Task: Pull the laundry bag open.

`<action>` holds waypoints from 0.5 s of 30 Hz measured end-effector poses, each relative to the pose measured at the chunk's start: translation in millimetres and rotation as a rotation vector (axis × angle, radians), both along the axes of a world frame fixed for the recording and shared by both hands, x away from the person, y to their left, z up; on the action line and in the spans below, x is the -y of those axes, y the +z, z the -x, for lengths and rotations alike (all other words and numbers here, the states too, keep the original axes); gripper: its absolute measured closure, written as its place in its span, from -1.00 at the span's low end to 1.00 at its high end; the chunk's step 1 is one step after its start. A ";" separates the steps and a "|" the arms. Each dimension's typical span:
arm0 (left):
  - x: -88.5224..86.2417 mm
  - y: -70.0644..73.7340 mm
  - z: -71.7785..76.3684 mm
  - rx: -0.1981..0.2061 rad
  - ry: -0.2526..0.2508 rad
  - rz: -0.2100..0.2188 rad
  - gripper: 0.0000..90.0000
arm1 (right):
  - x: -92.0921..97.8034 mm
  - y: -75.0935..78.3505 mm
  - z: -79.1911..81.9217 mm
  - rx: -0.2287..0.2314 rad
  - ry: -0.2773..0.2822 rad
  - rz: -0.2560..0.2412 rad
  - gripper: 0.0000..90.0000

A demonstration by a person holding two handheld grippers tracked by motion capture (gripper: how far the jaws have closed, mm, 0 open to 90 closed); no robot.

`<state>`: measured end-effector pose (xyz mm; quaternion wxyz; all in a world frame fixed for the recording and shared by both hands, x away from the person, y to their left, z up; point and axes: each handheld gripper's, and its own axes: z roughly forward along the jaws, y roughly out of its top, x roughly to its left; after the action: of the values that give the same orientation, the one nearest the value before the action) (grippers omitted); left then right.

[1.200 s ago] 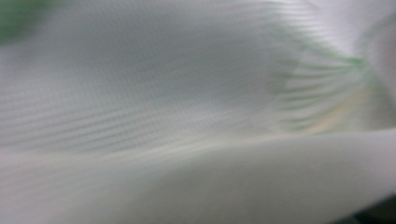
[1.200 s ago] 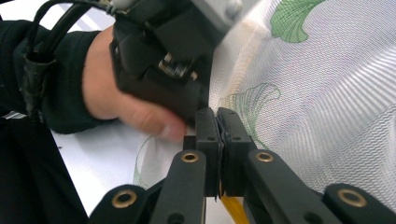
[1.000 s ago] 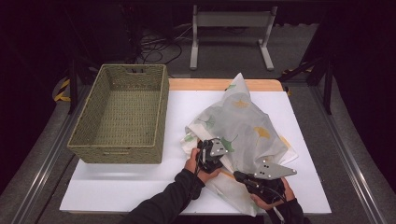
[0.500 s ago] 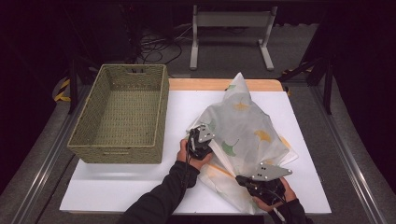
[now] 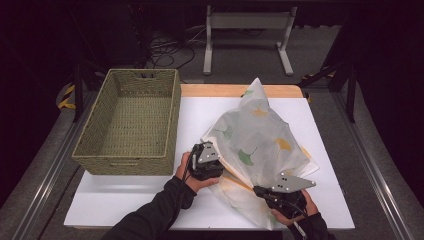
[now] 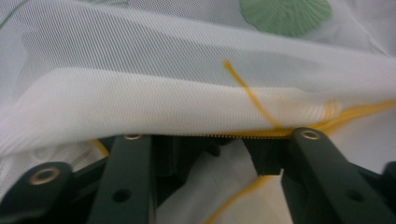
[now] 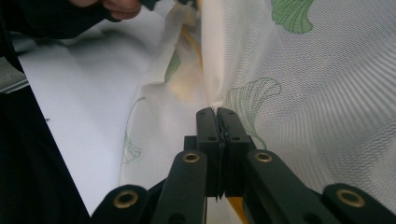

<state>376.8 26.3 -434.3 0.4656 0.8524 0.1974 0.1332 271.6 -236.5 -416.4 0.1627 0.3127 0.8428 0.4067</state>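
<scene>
since the earlier frame the left gripper (image 5: 204,161) has slid left toward the basket (image 5: 127,120), and the right gripper (image 5: 280,194) has dropped lower. the thin leaf cloth (image 5: 260,145) lies bunched on the white table (image 5: 125,200). the right gripper's jaws are pinched tight on a fold of it. the left jaws stand apart under its edge. if the hands pull apart now, the left side may slip free, since nothing pinches it there.

On the table (image 5: 125,200) the basket (image 5: 131,120) sits at the left, the cloth (image 5: 260,135) heaped to its right, with the left gripper (image 5: 204,161) at the cloth's near left edge and the right gripper (image 5: 280,192) at its near corner.
</scene>
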 end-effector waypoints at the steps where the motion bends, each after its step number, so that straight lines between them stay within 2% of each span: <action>1: -6.1 2.3 3.9 0.000 -0.009 -0.011 0.26 | 0.2 0.3 -0.1 0.001 0.000 -0.003 0.97; 4: -12.2 4.2 7.5 0.004 -0.019 -0.023 0.08 | 0.3 1.5 0.4 0.005 0.000 -0.013 0.97; 5: -18.4 5.3 12.3 0.008 -0.018 -0.039 -0.01 | -0.2 2.6 1.0 0.010 0.000 -0.013 0.97; 8: -25.4 5.7 15.9 0.019 -0.026 -0.052 -0.05 | 1.7 4.4 1.4 0.012 -0.001 -0.025 0.97; 9: -32.4 5.1 19.0 0.022 -0.017 -0.067 -0.05 | 2.8 5.6 1.9 0.012 0.001 -0.031 0.97; 15: -43.6 3.6 24.4 0.027 -0.011 -0.100 -0.05 | 6.7 12.6 6.0 0.025 0.007 -0.051 0.97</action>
<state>352.4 69.9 -430.7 0.4258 0.8737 0.1794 0.1519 265.6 -243.2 -403.9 0.1635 0.3088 0.8311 0.4326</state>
